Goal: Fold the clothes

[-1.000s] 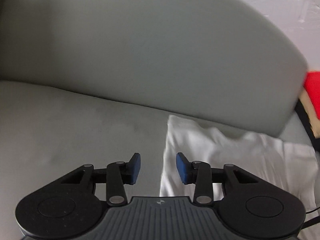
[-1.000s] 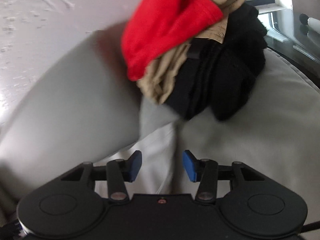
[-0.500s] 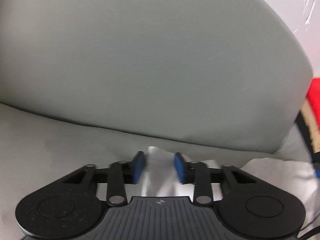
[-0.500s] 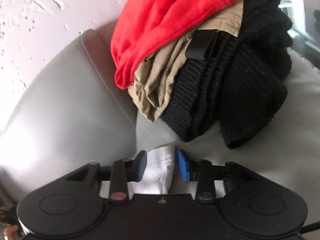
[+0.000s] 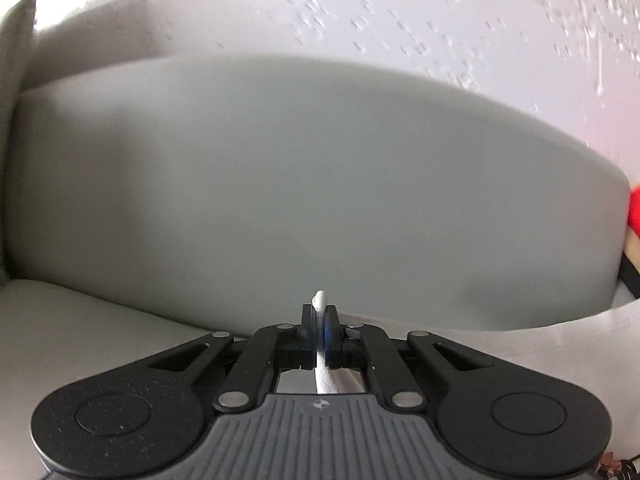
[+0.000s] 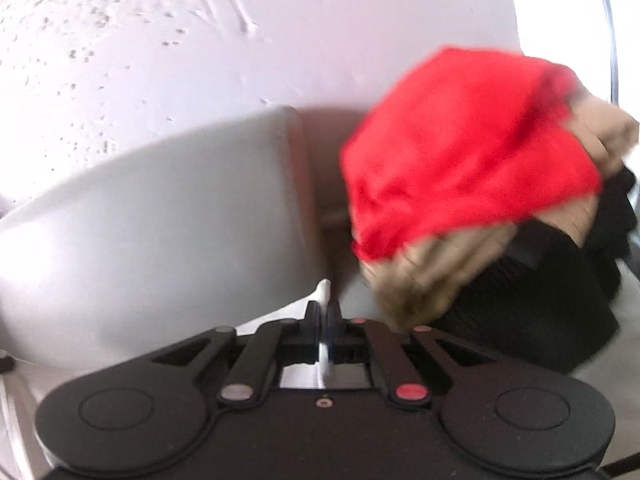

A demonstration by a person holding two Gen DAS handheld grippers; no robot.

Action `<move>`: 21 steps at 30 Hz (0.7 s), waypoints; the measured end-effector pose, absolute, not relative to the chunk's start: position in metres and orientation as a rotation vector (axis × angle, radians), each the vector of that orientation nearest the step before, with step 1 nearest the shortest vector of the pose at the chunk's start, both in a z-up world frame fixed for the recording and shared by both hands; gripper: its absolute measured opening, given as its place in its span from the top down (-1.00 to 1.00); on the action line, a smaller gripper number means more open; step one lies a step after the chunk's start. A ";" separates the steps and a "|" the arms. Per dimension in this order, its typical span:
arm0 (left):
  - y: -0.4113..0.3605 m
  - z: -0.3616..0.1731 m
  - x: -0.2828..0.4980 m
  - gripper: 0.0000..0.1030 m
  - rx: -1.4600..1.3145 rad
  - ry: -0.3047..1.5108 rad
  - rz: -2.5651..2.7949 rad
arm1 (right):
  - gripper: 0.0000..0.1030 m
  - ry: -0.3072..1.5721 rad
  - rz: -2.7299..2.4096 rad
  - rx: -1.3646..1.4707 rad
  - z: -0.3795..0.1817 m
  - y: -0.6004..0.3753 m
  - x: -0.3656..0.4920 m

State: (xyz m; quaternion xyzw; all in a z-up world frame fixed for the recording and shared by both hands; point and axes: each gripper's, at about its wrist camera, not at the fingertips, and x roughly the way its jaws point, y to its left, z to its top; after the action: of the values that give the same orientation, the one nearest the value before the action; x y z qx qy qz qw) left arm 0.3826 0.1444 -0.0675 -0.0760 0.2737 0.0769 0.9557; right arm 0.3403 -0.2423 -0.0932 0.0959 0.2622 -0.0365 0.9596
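Left gripper [image 5: 320, 326] and right gripper [image 6: 323, 320] now clamped on white garment [image 5: 520, 344], open half a second ago. Garment lifted off grey sofa [image 5: 280, 200], edge stretched sideways between them. Beyond: red, tan, black pile [image 6: 480, 200].

white cloth [image 5: 520, 340] thin, smooth | sofa back [image 5: 320, 184] matt | wall [image 6: 160, 40] rough (pitted)

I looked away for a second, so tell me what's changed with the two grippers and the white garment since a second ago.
Both grippers went from open to shut on the white garment: the left gripper and right gripper each pinch an edge and have tilted upward, bringing more wall into view. The pile of red, tan and black clothes stays on the sofa.
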 end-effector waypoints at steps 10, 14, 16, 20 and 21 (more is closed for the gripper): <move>0.098 -0.137 0.436 0.92 0.023 0.694 0.196 | 0.94 0.585 -0.297 0.013 -0.147 -0.233 0.360; 0.087 -0.141 0.433 0.80 0.089 0.712 0.249 | 0.89 0.627 -0.328 0.030 -0.161 -0.242 0.355; 0.084 -0.121 0.418 0.77 0.105 0.701 0.248 | 0.64 0.639 -0.310 0.086 -0.147 -0.247 0.342; 0.084 -0.057 0.352 0.72 0.136 0.612 0.221 | 0.33 0.590 -0.264 0.195 -0.098 -0.259 0.277; 0.082 -0.039 0.329 0.72 0.142 0.587 0.211 | 0.30 0.572 -0.242 0.217 -0.083 -0.262 0.254</move>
State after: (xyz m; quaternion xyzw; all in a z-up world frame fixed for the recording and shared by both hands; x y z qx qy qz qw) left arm 0.3289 0.0824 -0.0390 0.0698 0.2885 0.1037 0.9493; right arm 0.2536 -0.2618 -0.0828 0.1066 0.2808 -0.1188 0.9464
